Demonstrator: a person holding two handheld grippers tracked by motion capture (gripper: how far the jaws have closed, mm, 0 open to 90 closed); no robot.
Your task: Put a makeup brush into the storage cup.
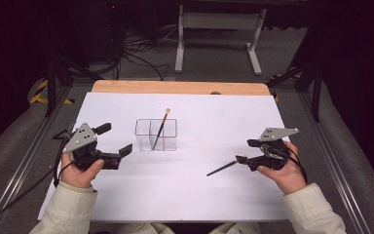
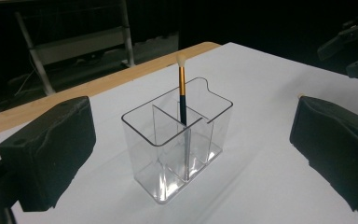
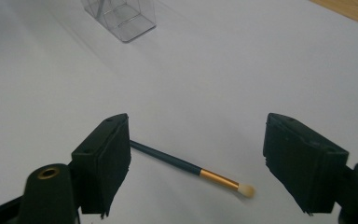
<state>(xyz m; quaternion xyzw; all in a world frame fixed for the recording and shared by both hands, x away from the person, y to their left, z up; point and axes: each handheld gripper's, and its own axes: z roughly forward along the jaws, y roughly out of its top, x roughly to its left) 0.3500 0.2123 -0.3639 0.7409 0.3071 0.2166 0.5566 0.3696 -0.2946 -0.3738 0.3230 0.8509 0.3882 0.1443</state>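
I'm hovering the right gripper (image 3: 193, 170) over a loose brush (image 3: 191, 167) lying flat on the white sheet (image 1: 195, 195) — jaws spread wide either side, gripping nothing, though the left pad is maybe grazing its handle. The left gripper (image 1: 111, 144) is sitting open beside the clear organizer (image 2: 177, 144).

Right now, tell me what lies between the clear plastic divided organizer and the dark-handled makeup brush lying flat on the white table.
Nothing: between the clear organizer and the lying brush there is bare white table, seen in the high view.
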